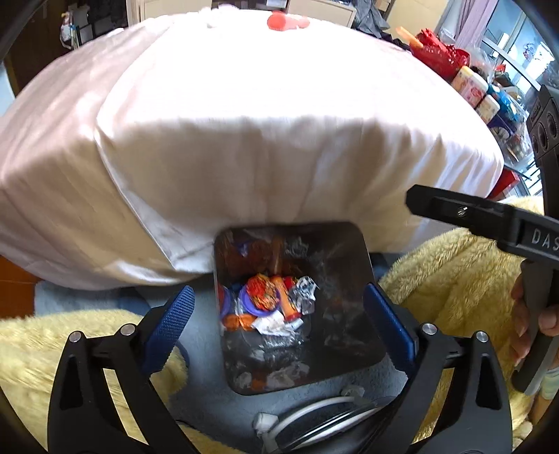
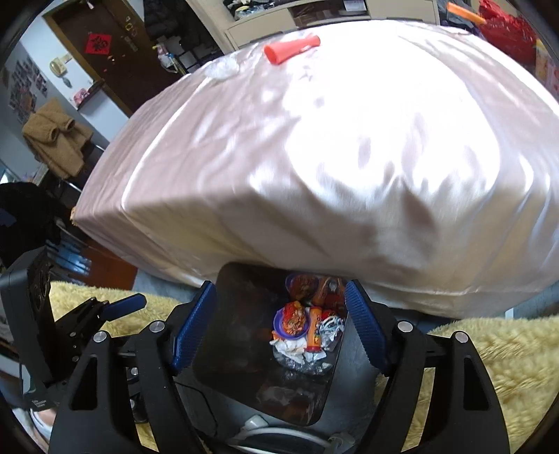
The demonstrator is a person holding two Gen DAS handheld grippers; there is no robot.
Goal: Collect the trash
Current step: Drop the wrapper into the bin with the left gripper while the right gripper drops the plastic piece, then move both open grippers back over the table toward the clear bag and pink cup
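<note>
A dark square bin (image 1: 353, 241) (image 2: 237, 279) stands on the floor against the bed, holding wrappers, foil and crumpled paper (image 1: 269, 304) (image 2: 300, 328). My left gripper (image 1: 279, 310) is open and empty, hovering over the bin. My right gripper (image 2: 279, 321) is open and empty over the bin too; its body shows in the left wrist view (image 1: 489, 223). On the far side of the bed (image 1: 244, 122) (image 2: 349, 157) lie an orange-red tube (image 2: 291, 49) (image 1: 286, 21) and a crumpled clear wrapper (image 2: 222, 68).
A yellow fluffy blanket (image 1: 447, 276) (image 2: 489, 356) lies on both sides of the bin. A white cable (image 1: 314, 412) lies on the floor in front of it. Cluttered shelves with bottles (image 1: 482, 94) stand right of the bed. A dark door (image 2: 104, 45) is far left.
</note>
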